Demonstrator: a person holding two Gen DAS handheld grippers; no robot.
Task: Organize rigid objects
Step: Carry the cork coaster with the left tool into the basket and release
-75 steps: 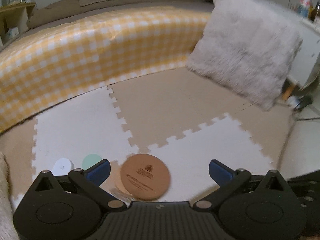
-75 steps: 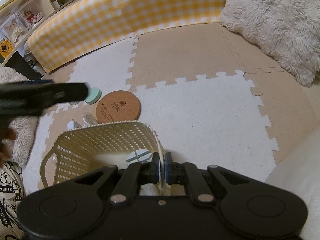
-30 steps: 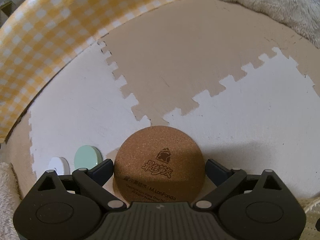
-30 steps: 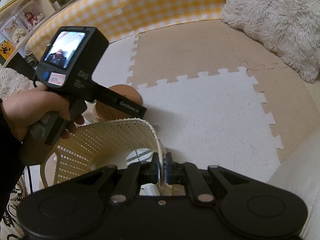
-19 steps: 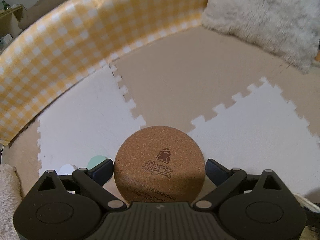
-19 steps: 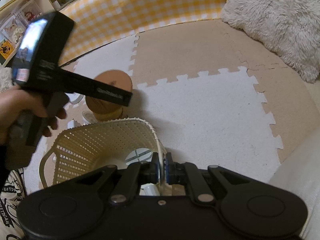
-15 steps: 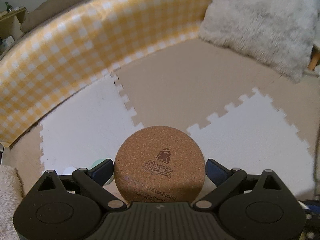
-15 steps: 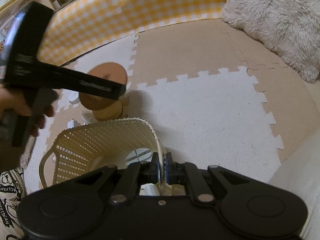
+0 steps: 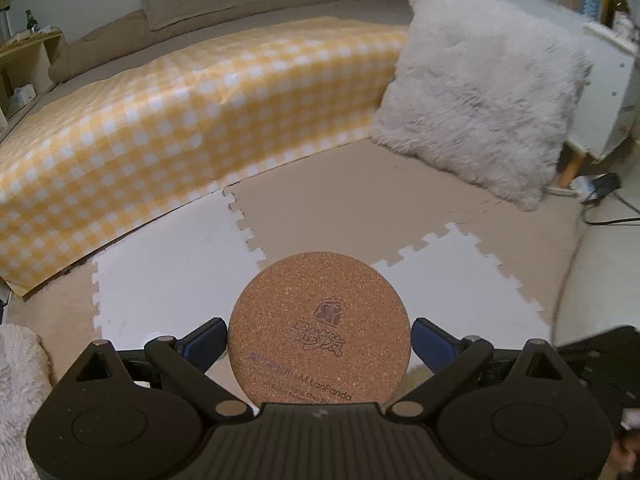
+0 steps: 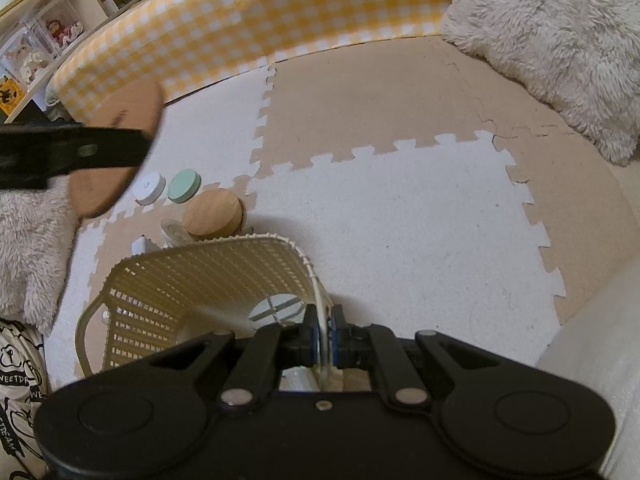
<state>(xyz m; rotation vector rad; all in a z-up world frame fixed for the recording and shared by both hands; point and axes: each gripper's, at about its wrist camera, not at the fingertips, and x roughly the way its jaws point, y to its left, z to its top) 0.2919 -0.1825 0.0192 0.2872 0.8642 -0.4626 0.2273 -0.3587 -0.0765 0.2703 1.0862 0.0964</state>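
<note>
My left gripper (image 9: 319, 334) is shut on a round cork coaster (image 9: 319, 326) with a printed logo and holds it raised above the foam mat. In the right wrist view the coaster (image 10: 120, 112) shows blurred at the left, with the left gripper's dark body in front of it. My right gripper (image 10: 323, 340) is shut on the rim of a cream perforated basket (image 10: 208, 276), which holds a round clear lid (image 10: 276, 306). On the mat beyond the basket lie a wooden disc (image 10: 214, 213), a mint round piece (image 10: 184, 186) and a white round piece (image 10: 149, 189).
A yellow checked cushion wall (image 9: 160, 128) curves along the back. A fluffy grey pillow (image 9: 476, 120) leans at the right. A fluffy rug (image 10: 28, 248) and a printed bag (image 10: 16, 380) lie left of the basket. Shelves (image 10: 48, 36) stand at the far left.
My left gripper closed on the cork coaster and lifted it off the mat, uncovering the wooden disc. The right gripper and basket have stayed still.
</note>
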